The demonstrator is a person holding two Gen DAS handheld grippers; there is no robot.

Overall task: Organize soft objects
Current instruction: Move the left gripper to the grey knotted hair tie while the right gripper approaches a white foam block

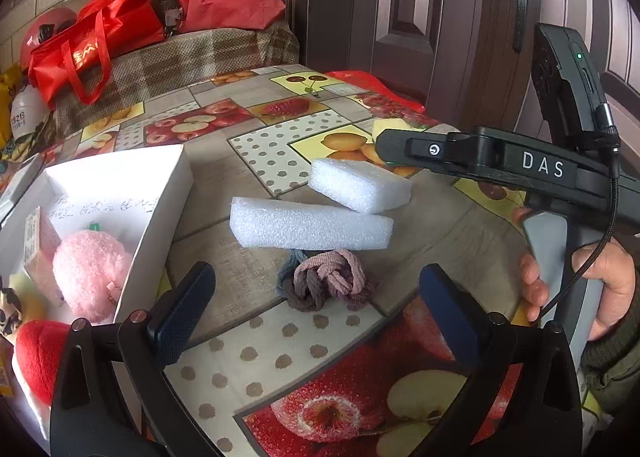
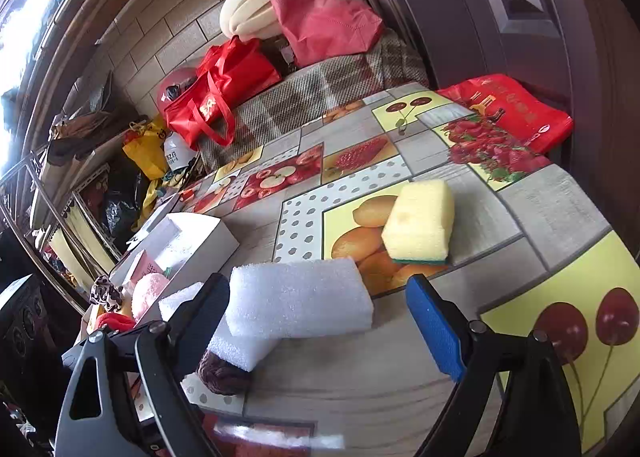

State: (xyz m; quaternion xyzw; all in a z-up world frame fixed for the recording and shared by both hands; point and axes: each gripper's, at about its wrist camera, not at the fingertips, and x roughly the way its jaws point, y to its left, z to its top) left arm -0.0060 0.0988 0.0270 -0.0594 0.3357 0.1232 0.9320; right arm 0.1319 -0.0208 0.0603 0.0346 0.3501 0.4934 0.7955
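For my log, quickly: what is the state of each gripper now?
Left gripper: open, holding nothing, above the hair ties.
Right gripper: open, holding nothing, around the foam block.

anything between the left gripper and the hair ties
Nothing visible does. The left gripper is open and the hair ties lie on bare tablecloth straight ahead of its fingers. The long foam block sits just behind them, not in the way.
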